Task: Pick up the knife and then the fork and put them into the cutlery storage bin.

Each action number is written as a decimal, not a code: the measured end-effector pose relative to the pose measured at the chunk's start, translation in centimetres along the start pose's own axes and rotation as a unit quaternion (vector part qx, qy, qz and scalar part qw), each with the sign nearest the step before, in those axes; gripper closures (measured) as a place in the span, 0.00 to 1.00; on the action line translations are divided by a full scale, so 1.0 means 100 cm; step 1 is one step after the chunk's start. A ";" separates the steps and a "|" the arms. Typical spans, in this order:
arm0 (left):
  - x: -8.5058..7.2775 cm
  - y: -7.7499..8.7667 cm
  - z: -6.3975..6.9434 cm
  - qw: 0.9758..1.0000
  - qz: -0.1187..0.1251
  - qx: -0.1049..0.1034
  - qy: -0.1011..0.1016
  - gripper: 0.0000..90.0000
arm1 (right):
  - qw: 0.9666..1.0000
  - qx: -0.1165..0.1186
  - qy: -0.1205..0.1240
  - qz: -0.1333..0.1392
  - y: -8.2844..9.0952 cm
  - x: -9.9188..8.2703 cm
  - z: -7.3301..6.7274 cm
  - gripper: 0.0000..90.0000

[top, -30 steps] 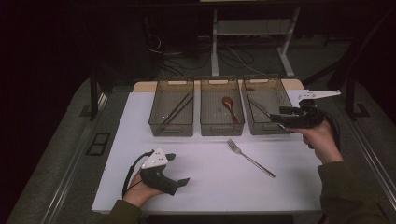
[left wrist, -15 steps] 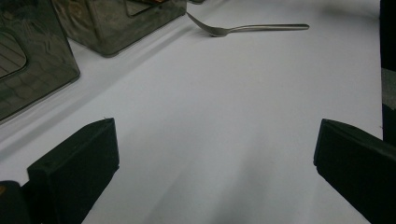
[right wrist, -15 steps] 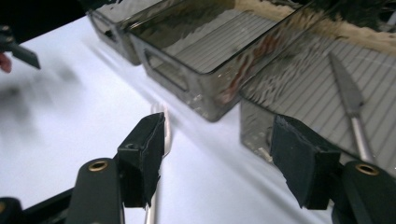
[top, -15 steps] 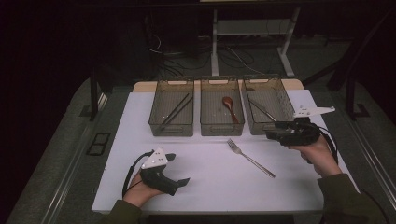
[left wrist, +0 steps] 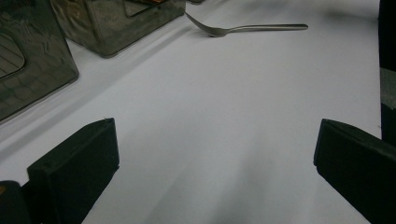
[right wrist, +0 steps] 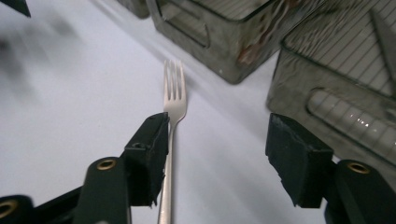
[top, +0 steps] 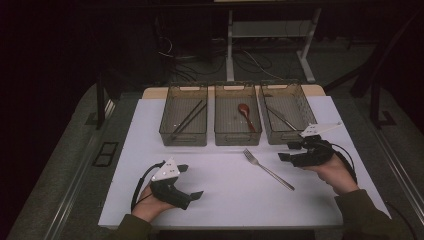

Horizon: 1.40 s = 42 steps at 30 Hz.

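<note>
While the left gripper rests low on the near-left part of the white bench, its jaws stand wide apart with nothing between them, just as in the earlier pictures; in the left gripper view only bare white surface lies between the two black pads.

Farther along, three smoky clear bins sit in a row at the far side of the sheet: the left bin holds what look like dark chopsticks, the middle bin a brown spoon, and the right bin a thin metal utensil I cannot name for certain.

On the open bench in front of the middle and right bins lies the fork, tines toward the bins, handle running toward the person's right.

The right gripper is what has changed: a second ago it was up beside the right bin, and since then it has come down and back toward the fork's handle. In the right gripper view its jaws are spread, the left pad just beside the fork's neck, the fork not yet between them. My reading is that the fork is the next thing to be picked up, likely for sorting into a bin, and that the gripper must shift sideways to straddle the handle.
</note>
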<state>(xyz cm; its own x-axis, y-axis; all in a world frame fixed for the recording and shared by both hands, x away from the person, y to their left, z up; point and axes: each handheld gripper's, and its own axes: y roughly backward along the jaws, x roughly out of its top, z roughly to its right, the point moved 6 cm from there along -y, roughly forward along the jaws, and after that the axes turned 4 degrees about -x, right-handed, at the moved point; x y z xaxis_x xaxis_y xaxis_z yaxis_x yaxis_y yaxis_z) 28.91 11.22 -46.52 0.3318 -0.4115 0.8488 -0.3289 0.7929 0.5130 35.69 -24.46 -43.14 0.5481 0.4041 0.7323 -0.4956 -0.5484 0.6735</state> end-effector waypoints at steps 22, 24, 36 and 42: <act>-0.002 -0.002 -0.002 1.000 -0.004 0.002 -0.013 0.00 | 0.990 0.021 0.046 -0.135 -0.036 -0.007 -0.028 0.58; -0.002 -0.002 -0.002 1.000 -0.004 0.001 -0.013 0.00 | 0.989 0.020 0.047 -0.142 -0.038 -0.006 -0.030 0.59; -0.002 -0.003 -0.001 1.000 -0.004 0.001 -0.014 0.00 | 0.976 0.027 0.069 -0.206 -0.055 -0.002 -0.041 0.71; -0.002 -0.003 -0.001 1.000 -0.005 0.000 -0.015 0.00 | 0.966 0.003 0.090 -0.242 -0.064 -0.004 -0.041 0.76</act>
<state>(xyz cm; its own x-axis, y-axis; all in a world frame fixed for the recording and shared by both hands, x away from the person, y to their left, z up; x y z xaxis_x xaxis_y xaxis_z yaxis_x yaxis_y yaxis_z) 29.03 11.13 -46.82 0.3090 -0.4318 0.8474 -0.3258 0.7890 0.5208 35.86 -18.12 -47.28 0.5878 0.7355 0.3370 -0.2053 -0.2673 0.9415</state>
